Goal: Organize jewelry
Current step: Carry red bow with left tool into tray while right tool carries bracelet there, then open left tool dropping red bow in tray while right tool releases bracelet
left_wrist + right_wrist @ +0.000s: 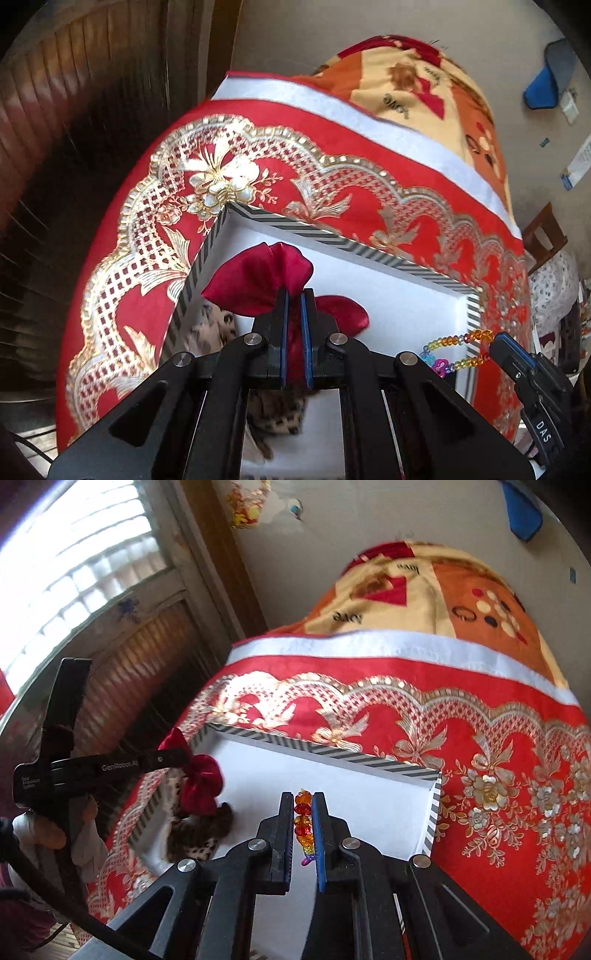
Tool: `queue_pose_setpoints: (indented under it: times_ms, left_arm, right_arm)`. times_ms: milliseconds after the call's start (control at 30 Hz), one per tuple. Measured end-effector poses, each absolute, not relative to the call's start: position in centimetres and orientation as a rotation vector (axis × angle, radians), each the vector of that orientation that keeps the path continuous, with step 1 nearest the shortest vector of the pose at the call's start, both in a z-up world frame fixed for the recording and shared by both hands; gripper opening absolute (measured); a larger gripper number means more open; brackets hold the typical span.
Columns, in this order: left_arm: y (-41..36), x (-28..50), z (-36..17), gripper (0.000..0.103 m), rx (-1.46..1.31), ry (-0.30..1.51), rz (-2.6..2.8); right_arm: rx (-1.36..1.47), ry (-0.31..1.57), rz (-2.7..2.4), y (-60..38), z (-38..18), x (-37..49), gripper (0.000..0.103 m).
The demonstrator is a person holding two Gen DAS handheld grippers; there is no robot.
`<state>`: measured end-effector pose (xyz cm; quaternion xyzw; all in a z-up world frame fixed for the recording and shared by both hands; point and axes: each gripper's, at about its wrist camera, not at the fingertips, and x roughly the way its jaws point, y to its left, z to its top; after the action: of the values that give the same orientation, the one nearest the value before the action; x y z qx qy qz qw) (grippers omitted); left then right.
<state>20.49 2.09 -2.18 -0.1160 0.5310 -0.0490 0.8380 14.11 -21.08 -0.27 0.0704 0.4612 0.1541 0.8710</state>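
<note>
A white box (pixel 388 295) with a grey striped rim lies on a red and gold embroidered cloth (pixel 332 155). My left gripper (pixel 294 295) is shut on a dark red satin bow (pixel 258 280) and holds it over the box's left part. A leopard-print piece (pixel 277 417) lies in the box under it. My right gripper (pixel 303 797) is shut on a beaded bracelet (pixel 303 823) of orange, yellow and purple beads, above the box (pixel 369 794). The bracelet (pixel 458 341) also shows at the box's right rim in the left wrist view.
An orange and cream patterned blanket (pixel 424 590) lies behind the red cloth's white border. A window with shutters (pixel 74 583) and a wooden frame are on the left. The cloth's left edge drops off to a dark floor (pixel 44 258).
</note>
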Motion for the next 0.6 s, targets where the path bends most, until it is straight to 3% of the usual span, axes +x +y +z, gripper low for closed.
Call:
queue_pose_setpoints:
  times_ms: [467,533,600]
  left_arm:
    - [3.2,23.9,-6.5,0.007,-0.252,1.168,-0.043]
    - [3.2,24.0,-6.5,0.015,-0.258,1.167,-0.055]
    - [3.2,23.8,-6.4,0.042,-0.267,1.158,-0.059]
  right_arm:
    - [0.166,1.095,0.146,-25.3,-7.2,19.3,0.009]
    - [0.171,1.112,0.142,-25.4,-7.4,19.3,0.009]
    - [0.177,1.117,0.154,-25.3,-7.4,19.1,0.01]
